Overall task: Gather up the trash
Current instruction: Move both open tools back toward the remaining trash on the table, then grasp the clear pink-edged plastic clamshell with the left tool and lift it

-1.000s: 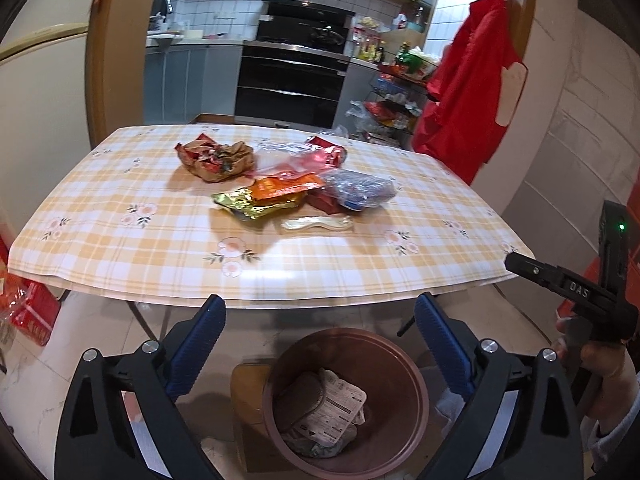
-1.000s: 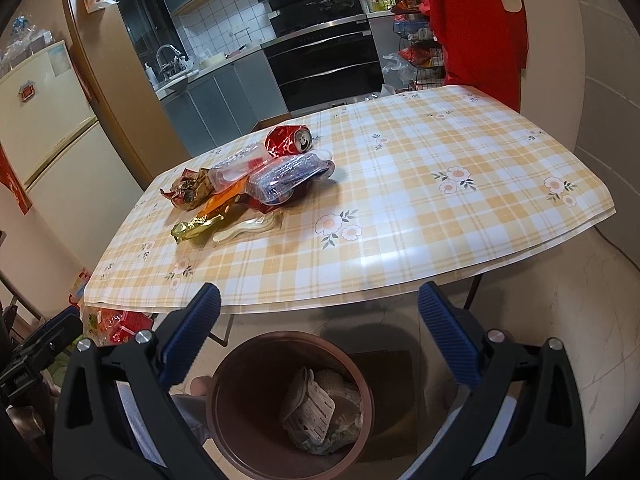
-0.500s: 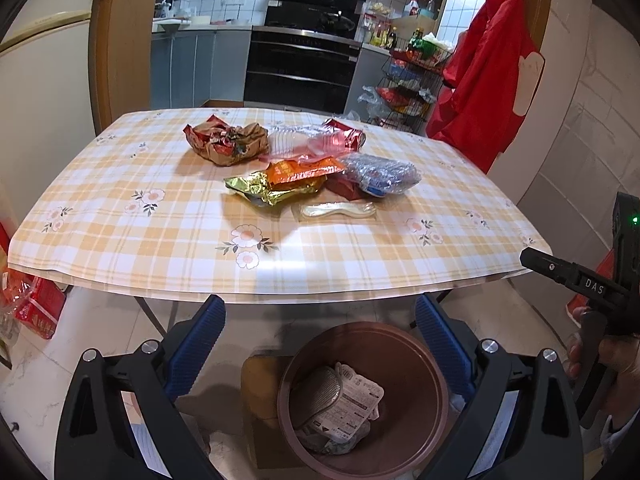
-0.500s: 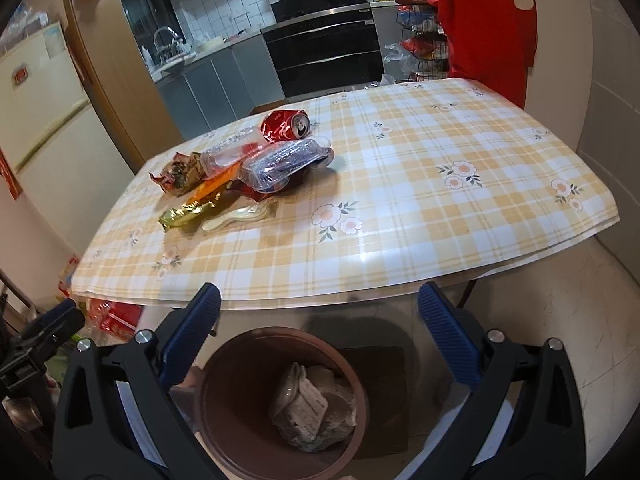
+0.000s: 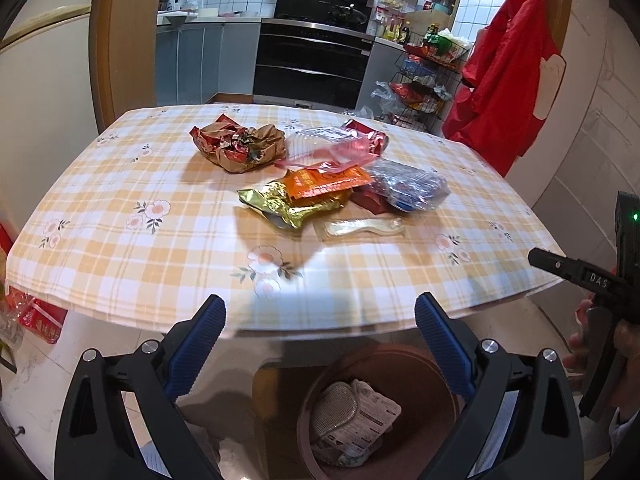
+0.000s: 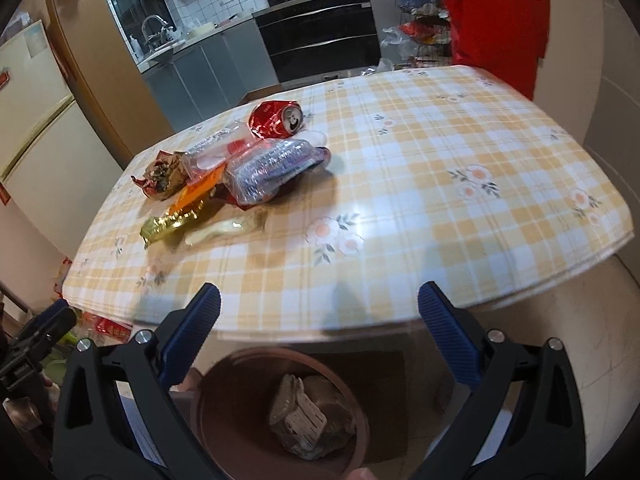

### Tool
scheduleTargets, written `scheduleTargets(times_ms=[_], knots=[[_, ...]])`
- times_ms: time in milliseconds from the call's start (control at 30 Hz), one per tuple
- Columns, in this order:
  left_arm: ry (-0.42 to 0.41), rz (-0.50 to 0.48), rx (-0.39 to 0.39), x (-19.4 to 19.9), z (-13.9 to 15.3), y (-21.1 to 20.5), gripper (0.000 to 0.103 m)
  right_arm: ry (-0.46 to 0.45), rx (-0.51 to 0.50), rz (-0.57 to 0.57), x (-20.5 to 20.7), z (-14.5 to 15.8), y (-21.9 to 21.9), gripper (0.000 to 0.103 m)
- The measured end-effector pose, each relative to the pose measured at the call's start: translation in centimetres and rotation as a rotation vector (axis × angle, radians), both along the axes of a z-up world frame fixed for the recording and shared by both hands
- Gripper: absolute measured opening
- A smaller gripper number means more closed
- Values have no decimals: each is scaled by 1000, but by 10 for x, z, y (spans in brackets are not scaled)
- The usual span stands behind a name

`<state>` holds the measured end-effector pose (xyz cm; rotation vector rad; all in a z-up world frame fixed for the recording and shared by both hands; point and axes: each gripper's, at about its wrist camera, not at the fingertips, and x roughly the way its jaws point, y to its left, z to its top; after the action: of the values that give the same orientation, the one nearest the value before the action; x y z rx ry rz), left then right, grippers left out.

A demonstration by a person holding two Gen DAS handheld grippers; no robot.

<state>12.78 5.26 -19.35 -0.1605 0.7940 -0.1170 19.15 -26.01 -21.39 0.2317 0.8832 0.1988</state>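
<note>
Both tools, left [image 5: 320, 326] and right [image 6: 319, 320], gape wide and empty; one crumpled red can [image 6: 276, 119], two foil wrappers [image 5: 292, 204] at the worktop's [image 5: 160, 256] twelve o'clock.

right tongs [image 6: 319, 308] gaping, empty; above brown bin [image 6: 280, 412] | trash pile [image 6: 236, 168] on table [image 6: 440, 184]

Left gripper [image 5: 320, 314]: black angular frame, blue ribbed finger pads [image 5: 196, 344], round silver screws.
Right gripper [image 6: 319, 307]: same black frame and blue pads; side body shows white "DAS" lettering, green light.
Right hand [image 5: 624, 344]: bare skin.
</note>
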Motion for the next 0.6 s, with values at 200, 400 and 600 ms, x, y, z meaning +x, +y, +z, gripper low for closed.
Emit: scheduleTargets(times_ms=[200, 400, 600], knots=[[19, 12, 6, 34, -9, 12, 93, 34, 41, 38, 58, -11, 9, 98], [33, 27, -20, 67, -17, 24, 93, 39, 3, 47, 104, -13, 25, 98], [54, 23, -143, 115, -12, 36, 90, 17, -28, 84, 141, -11, 40, 97]])
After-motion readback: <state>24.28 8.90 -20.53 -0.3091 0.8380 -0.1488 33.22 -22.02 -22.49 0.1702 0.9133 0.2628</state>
